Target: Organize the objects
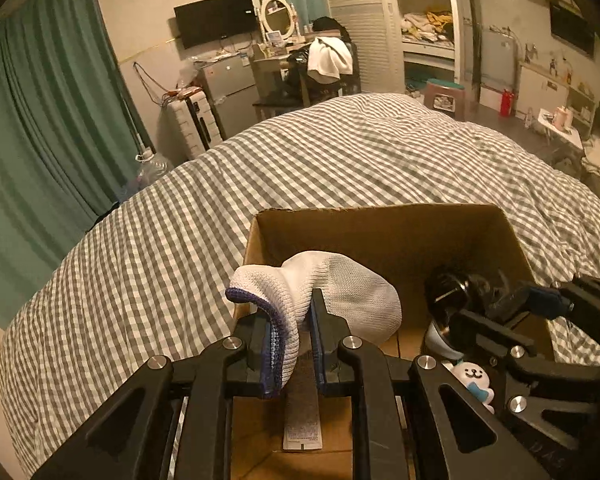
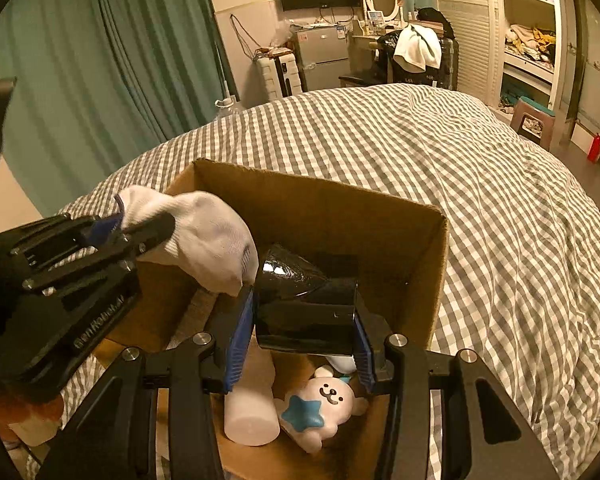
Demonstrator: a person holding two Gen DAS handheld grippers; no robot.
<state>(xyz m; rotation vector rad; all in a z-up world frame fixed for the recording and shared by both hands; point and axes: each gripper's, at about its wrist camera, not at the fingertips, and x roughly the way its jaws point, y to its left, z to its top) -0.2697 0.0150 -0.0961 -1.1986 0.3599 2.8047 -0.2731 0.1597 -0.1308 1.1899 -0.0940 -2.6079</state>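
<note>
At the far left a teal curtain (image 1: 40,128) hangs beside the bed (image 1: 340,152), which is covered in grey-and-white check. On the bed stands an open cardboard box (image 2: 428,280), and both grippers are poised over it.

The left gripper (image 1: 290,344) has its jaws pinching a white sock (image 1: 332,292) with a blue-edged cuff (the cuff drapes over the left finger, the toe end bulges to the right). The sock hangs above the left part of the box, clear of the box floor.

To its right, the right gripper (image 2: 300,340) has its jaws pressed against the sides of a glossy black cup (image 2: 304,304), lying on its side between the blue pads (image 2: 238,336), its wider end pointing toward the far wall of the box. In the right wrist view the sock's toe just touches or nearly touches the cup; I cannot tell which.

Below the cup, on the box floor, lie a white cylindrical bottle (image 2: 252,412) and, just right of it, a small white plush toy (image 2: 320,408) with a blue star on its front.
</note>
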